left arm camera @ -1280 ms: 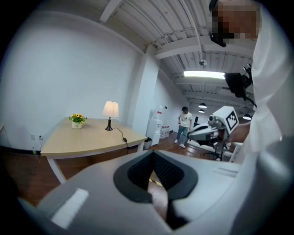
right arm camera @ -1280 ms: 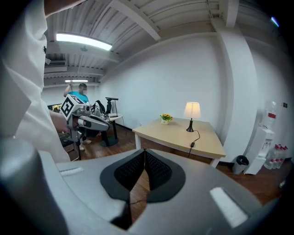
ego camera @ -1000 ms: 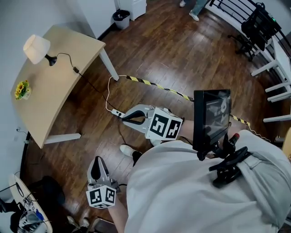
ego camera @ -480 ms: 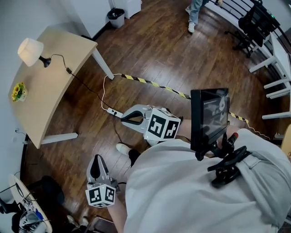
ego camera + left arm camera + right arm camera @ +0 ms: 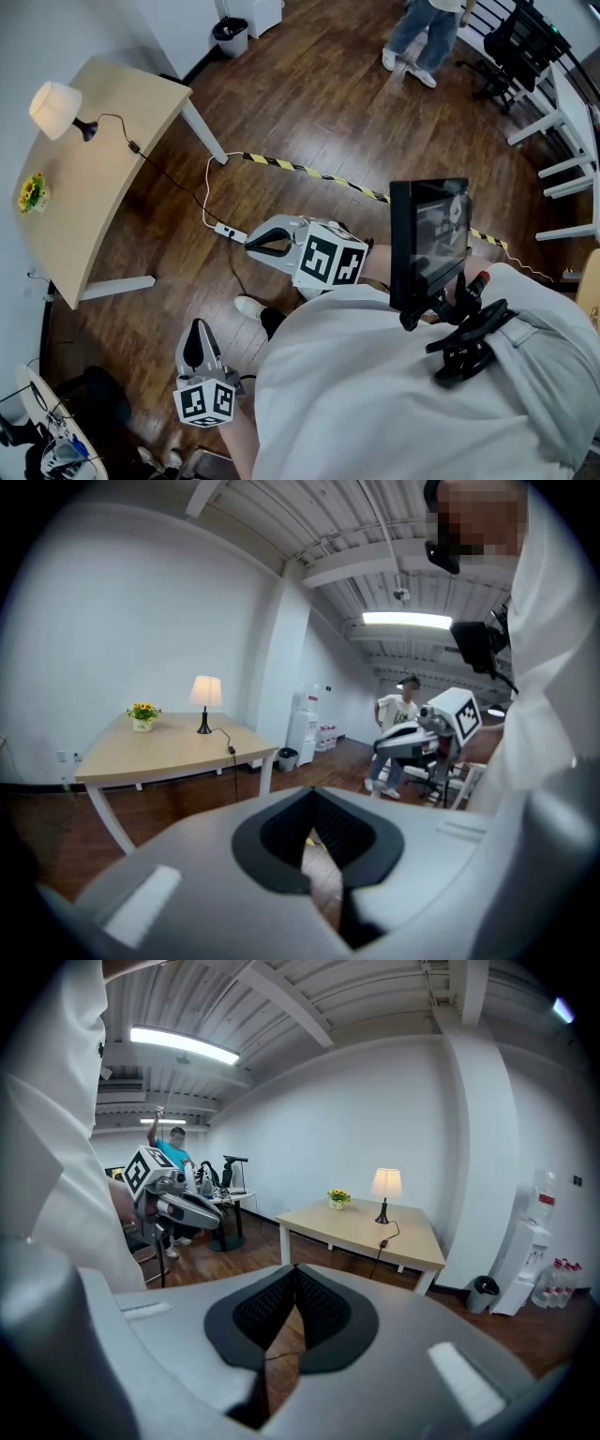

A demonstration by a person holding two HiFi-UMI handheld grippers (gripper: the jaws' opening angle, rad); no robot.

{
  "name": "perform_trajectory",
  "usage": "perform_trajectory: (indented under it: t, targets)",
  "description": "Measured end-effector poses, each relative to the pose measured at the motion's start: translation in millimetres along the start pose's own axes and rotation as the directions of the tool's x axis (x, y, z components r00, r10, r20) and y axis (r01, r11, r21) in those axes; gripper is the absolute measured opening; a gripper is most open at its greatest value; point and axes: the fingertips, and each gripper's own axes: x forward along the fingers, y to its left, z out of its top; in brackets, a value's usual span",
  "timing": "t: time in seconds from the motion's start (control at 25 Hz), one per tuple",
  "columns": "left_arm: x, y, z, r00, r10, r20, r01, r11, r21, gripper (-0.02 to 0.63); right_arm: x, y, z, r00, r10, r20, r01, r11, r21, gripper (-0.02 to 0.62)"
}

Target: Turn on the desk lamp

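Both the left gripper [image 5: 196, 331] and right gripper [image 5: 253, 246] are closed and empty, well apart from the desk lamp [image 5: 53, 101], whose trailing cord [image 5: 207, 192] could snag a foot on approach.

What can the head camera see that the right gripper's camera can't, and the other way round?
Only the head view: the striped floor tape and the black screen at the person's chest. Only the right gripper view: the ceiling light and the bottles by the far wall. Both: the desk lamp, flowers, table and waste bin.
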Motion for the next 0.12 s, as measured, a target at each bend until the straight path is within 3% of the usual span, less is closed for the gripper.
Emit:
perform_trajectory:
  t: [0.12]
  targets:
    - [0.2,2.7,0.0,1.0,-0.001,-0.001,0.001,1.0,0.0,0.02,3.1,-0.2,1.1,1.0,0.002,-0.003,-0.002,1.0,-0.002,0.005]
